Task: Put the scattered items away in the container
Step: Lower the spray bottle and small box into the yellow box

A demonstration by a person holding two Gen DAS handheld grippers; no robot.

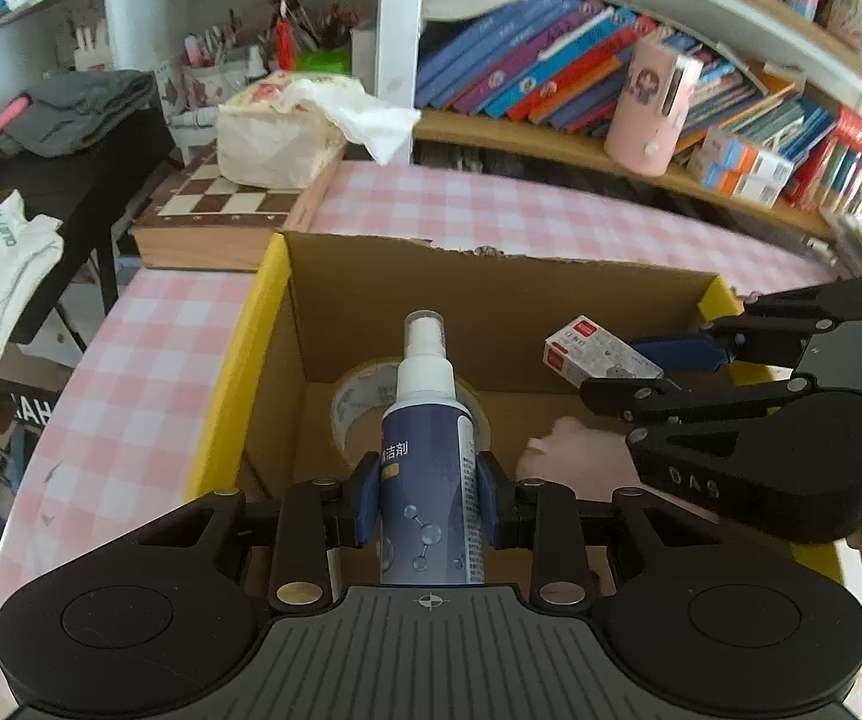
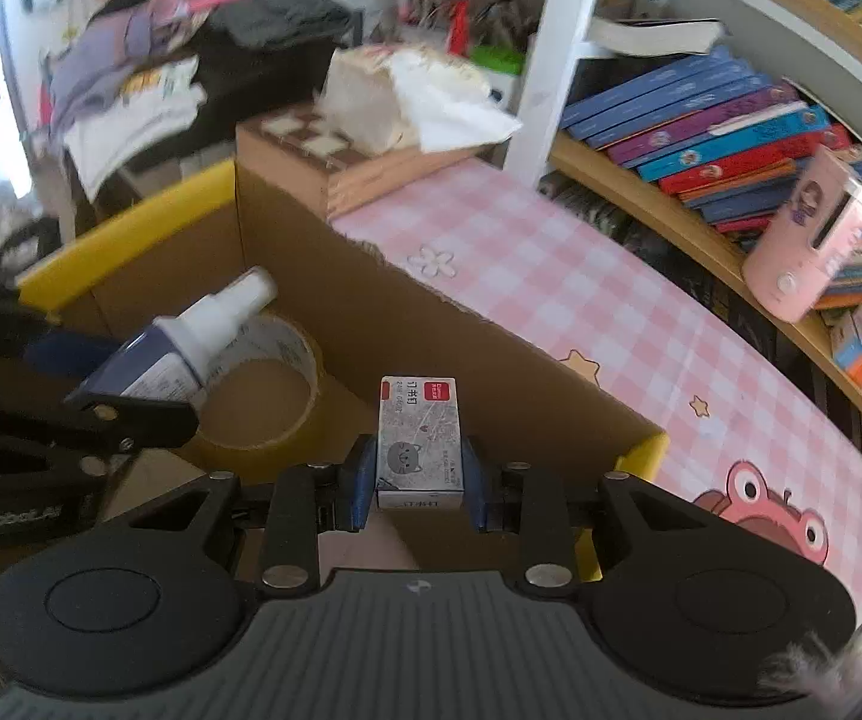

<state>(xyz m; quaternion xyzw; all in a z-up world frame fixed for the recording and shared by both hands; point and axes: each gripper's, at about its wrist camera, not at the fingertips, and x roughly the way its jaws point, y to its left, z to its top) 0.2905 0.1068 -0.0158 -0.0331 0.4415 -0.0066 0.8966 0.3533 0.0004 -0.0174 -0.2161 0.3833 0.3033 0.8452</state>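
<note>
My left gripper (image 1: 429, 495) is shut on a blue and white spray bottle (image 1: 428, 468), held upright over the open cardboard box (image 1: 491, 294) with yellow flaps. A roll of clear tape (image 1: 359, 402) lies on the box floor behind the bottle. My right gripper (image 2: 419, 483) is shut on a small white staple box (image 2: 420, 441) with a cat drawing, held above the box's inside. In the left wrist view the right gripper (image 1: 641, 366) comes in from the right with the staple box (image 1: 596, 354). In the right wrist view the bottle (image 2: 191, 342) and tape (image 2: 263, 396) show at left.
The box stands on a pink checked tablecloth (image 2: 581, 300). A wooden chessboard case (image 1: 221, 210) with a tissue pack (image 1: 287, 132) on it sits behind the box. A shelf of books (image 1: 551, 72) and a pink cup (image 1: 650, 108) line the back. A pink thing (image 1: 575, 456) lies in the box.
</note>
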